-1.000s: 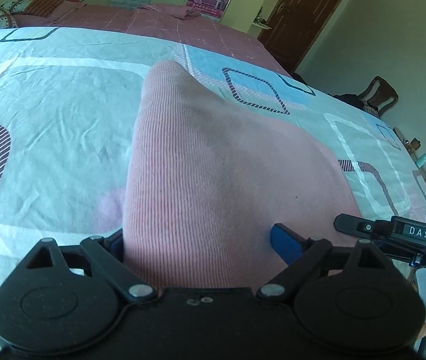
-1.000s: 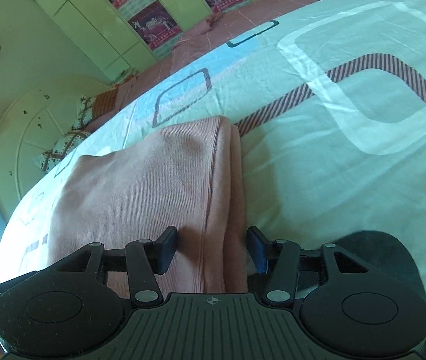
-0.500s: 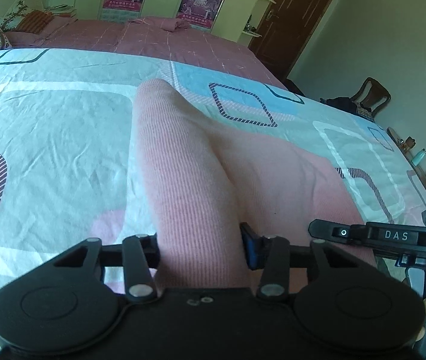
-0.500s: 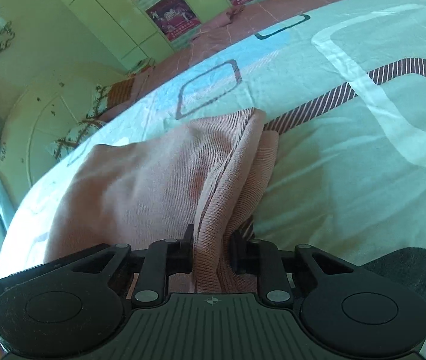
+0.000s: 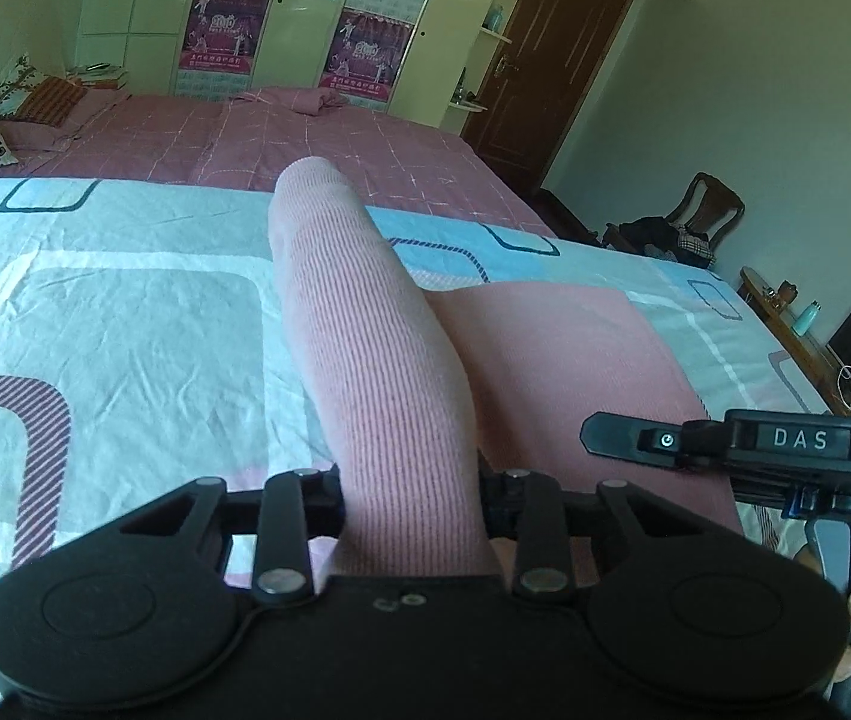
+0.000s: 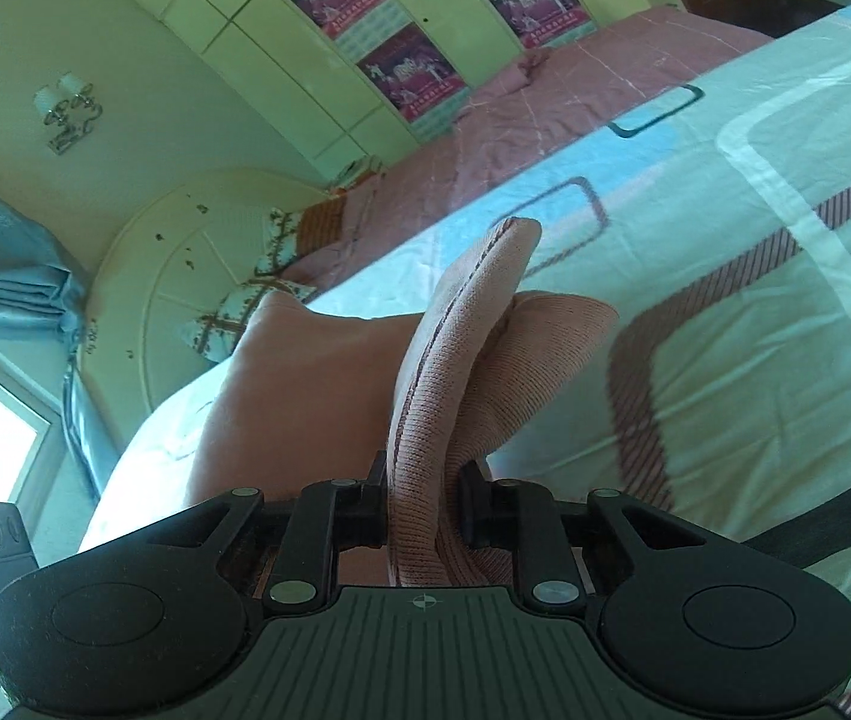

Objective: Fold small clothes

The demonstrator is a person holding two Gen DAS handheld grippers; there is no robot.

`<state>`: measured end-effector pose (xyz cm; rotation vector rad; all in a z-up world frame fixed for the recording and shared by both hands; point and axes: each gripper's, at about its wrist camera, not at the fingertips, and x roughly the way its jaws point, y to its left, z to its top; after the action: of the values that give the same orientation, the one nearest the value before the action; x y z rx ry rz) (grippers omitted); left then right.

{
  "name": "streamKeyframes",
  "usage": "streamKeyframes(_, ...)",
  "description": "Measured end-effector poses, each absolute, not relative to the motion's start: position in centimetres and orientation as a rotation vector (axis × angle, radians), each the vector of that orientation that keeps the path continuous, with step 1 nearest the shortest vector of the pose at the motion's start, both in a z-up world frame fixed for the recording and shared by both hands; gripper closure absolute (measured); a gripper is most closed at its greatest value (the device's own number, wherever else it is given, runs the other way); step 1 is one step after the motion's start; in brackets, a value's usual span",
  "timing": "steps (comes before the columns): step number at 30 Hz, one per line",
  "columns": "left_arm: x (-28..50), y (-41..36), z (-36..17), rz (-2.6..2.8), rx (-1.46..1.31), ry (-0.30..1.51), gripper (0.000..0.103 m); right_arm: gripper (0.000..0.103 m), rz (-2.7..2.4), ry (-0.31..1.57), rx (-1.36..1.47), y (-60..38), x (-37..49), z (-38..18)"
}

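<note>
"das" in white letters on the right hand-held gripper [image 5: 800, 439], posters' [image 5: 220, 30] print too small to read

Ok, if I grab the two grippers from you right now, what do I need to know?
Left gripper: its jaws have just been closing and now pinch one end of the pink knit garment's near edge.
Right gripper: shut on the other end of that edge.
The gripped edge is raised off the patterned bedsheet; the far part of the garment lies flat on it.
Done: both ends gripped and lifted.
Left: probably carry the edge over the flat part, lay it down, let go, smooth.
</note>
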<state>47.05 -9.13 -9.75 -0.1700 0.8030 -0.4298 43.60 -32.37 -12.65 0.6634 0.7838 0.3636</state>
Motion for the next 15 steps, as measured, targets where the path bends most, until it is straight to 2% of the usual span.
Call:
streamKeyframes(5,45.9,-4.0,-8.1,-0.436,-0.188,0.770,0.071,0.083,0.385,0.761,0.654,-27.6,43.1,-10.5)
streamKeyframes(15,44.6,12.1,-6.2,-0.448,-0.177,0.742,0.071,0.083,0.393,0.722,0.659,-11.1,41.4,-8.9)
